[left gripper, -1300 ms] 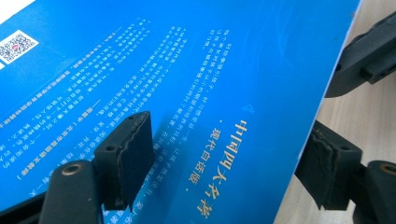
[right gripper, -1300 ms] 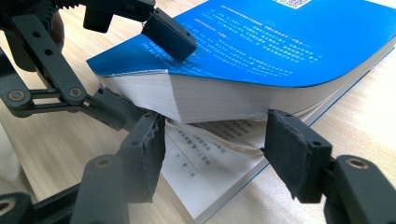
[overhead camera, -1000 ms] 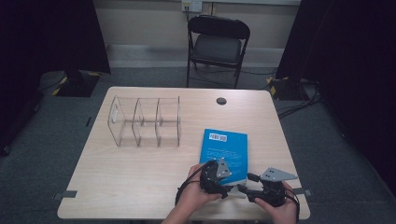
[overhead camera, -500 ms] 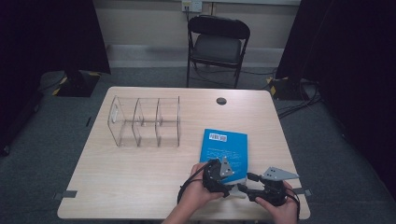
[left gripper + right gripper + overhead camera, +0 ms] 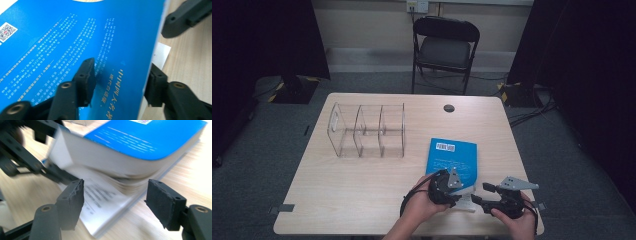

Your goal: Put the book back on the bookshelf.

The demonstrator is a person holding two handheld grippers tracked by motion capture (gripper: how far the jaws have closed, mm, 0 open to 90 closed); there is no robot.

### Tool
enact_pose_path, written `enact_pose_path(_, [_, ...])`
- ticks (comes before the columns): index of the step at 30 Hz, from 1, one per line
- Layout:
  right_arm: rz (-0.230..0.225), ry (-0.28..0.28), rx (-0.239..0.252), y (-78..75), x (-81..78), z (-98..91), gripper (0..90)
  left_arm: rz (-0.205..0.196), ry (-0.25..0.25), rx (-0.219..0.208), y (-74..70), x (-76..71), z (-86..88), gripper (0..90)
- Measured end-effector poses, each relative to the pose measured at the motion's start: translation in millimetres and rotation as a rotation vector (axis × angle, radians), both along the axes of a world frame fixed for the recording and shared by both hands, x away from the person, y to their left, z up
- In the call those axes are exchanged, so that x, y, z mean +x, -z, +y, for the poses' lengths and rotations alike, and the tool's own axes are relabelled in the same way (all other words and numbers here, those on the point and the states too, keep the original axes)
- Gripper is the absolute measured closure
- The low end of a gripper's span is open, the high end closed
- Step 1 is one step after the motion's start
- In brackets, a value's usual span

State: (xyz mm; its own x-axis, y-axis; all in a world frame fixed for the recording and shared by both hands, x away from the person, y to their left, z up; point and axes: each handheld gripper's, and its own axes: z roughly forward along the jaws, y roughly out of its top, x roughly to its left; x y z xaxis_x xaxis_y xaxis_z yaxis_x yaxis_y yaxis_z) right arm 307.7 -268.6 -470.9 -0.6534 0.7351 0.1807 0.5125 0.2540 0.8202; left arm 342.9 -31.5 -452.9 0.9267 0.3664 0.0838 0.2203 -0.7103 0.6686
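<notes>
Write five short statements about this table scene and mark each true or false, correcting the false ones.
1. The blue book lies on the table near the person's side. True.
2. The clear acrylic organizer stands on top of the book. False: it stands on the table, apart from the book, farther back and to the left.
3. The left tool has the book's raised blue cover between its jaws. True.
4. The right tool is clamped on the organizer. False: its jaws stand open, facing the book's lifted pages.
5. A red stool stands behind the table. False: it is a black folding chair.
</notes>
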Motion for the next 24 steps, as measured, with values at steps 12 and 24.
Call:
enact_pose_path(12, [0.02,-0.059,-0.055,19.1,-2.0,-7.9,26.1,0.074,-0.035,0.006,-10.9,5.6,0.7,67.1])
enact_pose_path(24, [-0.002,-0.097,-0.044,21.3,-2.2,-3.7,19.5,0.122,-0.068,0.008,-24.2,10.7,2.7,71.9])
